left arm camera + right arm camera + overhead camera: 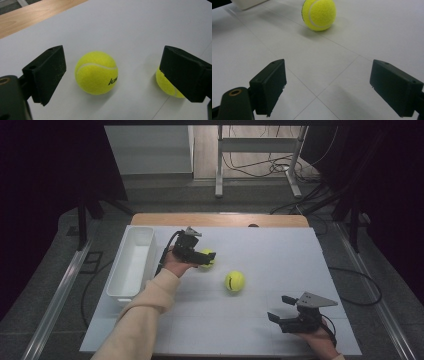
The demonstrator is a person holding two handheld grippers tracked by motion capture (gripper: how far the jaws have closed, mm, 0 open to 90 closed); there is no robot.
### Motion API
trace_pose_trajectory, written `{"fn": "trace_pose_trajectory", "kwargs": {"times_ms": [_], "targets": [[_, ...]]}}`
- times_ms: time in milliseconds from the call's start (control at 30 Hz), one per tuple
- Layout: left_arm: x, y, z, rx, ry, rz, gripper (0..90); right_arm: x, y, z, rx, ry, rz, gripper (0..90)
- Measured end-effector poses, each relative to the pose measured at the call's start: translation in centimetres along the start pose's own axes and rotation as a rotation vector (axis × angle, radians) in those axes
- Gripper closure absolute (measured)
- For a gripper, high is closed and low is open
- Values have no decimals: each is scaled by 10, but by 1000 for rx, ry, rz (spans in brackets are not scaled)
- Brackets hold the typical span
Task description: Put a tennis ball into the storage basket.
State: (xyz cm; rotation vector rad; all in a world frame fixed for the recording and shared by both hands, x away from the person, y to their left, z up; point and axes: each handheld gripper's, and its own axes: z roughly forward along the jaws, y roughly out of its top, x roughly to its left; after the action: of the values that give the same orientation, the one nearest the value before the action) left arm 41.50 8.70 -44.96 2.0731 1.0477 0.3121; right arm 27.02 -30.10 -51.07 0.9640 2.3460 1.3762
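Tennis ball [96, 73], fuzzy yellow-green with white seam and black lettering, on white desk [280, 250] just right of white bin [131, 262], between spread, released jaws of left gripper [206, 258], second ball [234, 281] nearby, right gripper [281, 309] released, holding nothing.

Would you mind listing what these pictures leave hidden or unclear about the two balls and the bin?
- Second ball, left gripper view: the right jaw covers most of it.
- Near ball, high view: partly behind the left gripper.
- Ball lettering, left gripper view: curves out of sight.
- Bin, high view: contents hidden behind its near wall.
- Right gripper, high view: the hand is cut by the bottom edge.
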Motion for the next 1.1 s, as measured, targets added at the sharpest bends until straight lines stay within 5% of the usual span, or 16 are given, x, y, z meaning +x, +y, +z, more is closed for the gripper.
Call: {"fn": "trace_pose_trajectory", "kwargs": {"times_ms": [500, 1100], "targets": [[13, -2, 30, 59, -18, -56, 76, -1, 0, 1, 2, -4, 0, 145], [17, -7, 54, 122, -16, -71, 75, -1, 0, 0, 1, -6, 2, 145]]}}
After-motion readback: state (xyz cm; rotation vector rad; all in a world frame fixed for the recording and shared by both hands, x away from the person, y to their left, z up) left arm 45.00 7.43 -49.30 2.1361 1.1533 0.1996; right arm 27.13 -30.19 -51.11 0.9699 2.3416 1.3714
